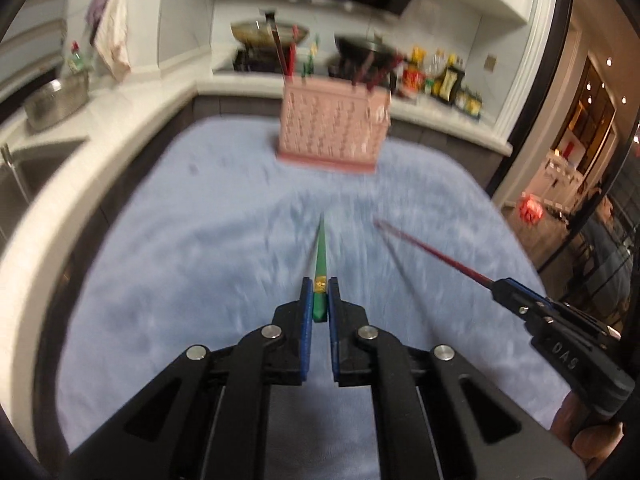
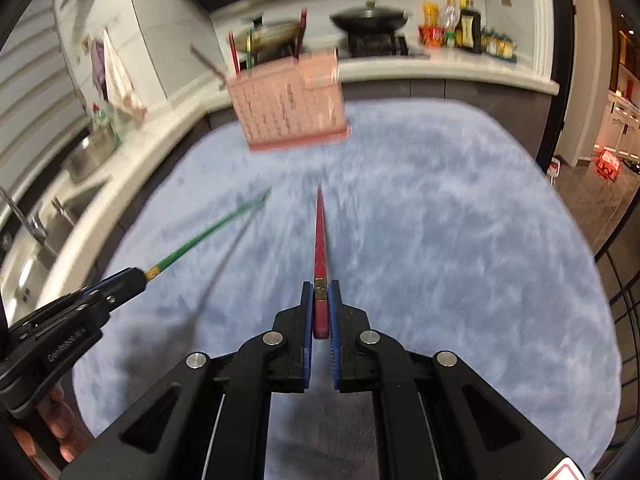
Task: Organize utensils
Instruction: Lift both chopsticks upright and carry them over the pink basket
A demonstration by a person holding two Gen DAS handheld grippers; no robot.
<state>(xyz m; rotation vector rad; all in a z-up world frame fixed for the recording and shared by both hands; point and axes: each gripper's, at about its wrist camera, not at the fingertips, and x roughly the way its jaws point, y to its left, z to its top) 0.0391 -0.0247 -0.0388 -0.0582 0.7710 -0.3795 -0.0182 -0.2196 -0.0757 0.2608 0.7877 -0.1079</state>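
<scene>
My left gripper (image 1: 319,286) is shut on a green chopstick (image 1: 321,252) that points forward above the blue cloth (image 1: 200,240). My right gripper (image 2: 320,290) is shut on a red chopstick (image 2: 321,240), also pointing forward. Each gripper shows in the other view: the right gripper (image 1: 498,282) with its red chopstick (image 1: 432,250) at right, the left gripper (image 2: 138,274) with its green chopstick (image 2: 208,232) at left. A pink slotted utensil holder (image 1: 334,128) stands at the cloth's far edge with several chopsticks in it; it also shows in the right wrist view (image 2: 288,108).
The blue cloth (image 2: 460,220) covers the table. A white counter (image 1: 132,108) with a sink (image 2: 44,232) and metal bowl (image 1: 56,102) runs along the left. A stove with pans (image 2: 370,20) and bottles (image 2: 464,28) stand at the back. Both views are motion-blurred.
</scene>
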